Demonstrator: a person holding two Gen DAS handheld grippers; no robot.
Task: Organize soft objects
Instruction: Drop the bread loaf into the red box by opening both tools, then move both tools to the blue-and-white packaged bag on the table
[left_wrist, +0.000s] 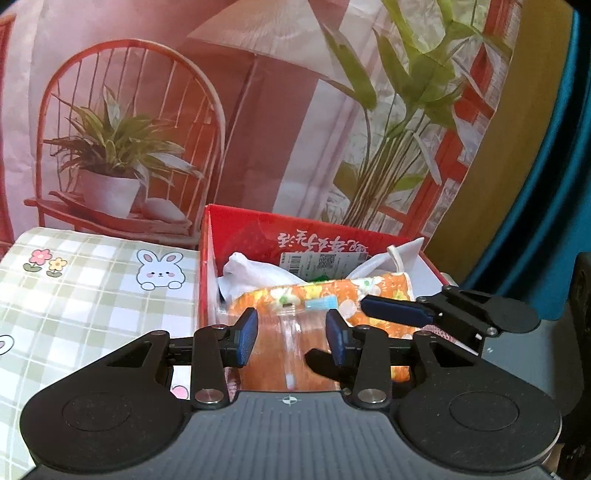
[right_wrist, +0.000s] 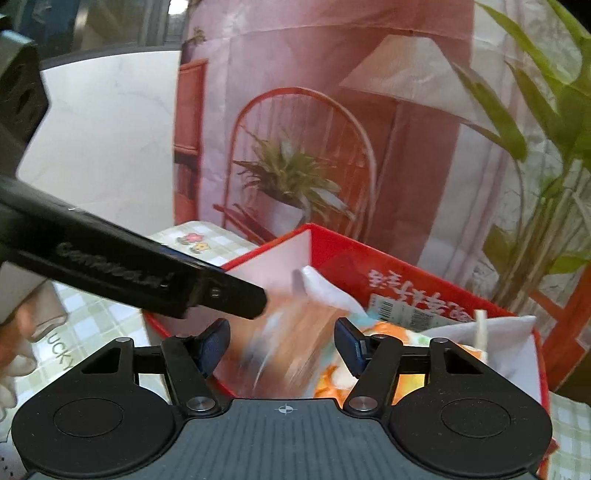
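A red cardboard box (left_wrist: 258, 225) stands open on the checked tablecloth. Inside lie an orange flowered soft pack (left_wrist: 332, 291), a white soft item (left_wrist: 255, 271) and a clear-wrapped orange-brown pack (left_wrist: 284, 350). My left gripper (left_wrist: 291, 336) is open over the box's near edge, its pads on either side of the clear-wrapped pack without pinching it. My right gripper (right_wrist: 282, 345) is open above the same box (right_wrist: 332, 247); the wrapped pack (right_wrist: 291, 350) shows blurred between its fingers. The right gripper's fingers (left_wrist: 399, 310) reach in from the right in the left wrist view.
The checked tablecloth (left_wrist: 74, 295) with rabbit and flower prints lies left of the box. A printed backdrop (left_wrist: 147, 110) of a chair, lamp and plants hangs close behind. The left gripper's black body (right_wrist: 110, 258) crosses the right wrist view. A hand (right_wrist: 22, 332) shows at far left.
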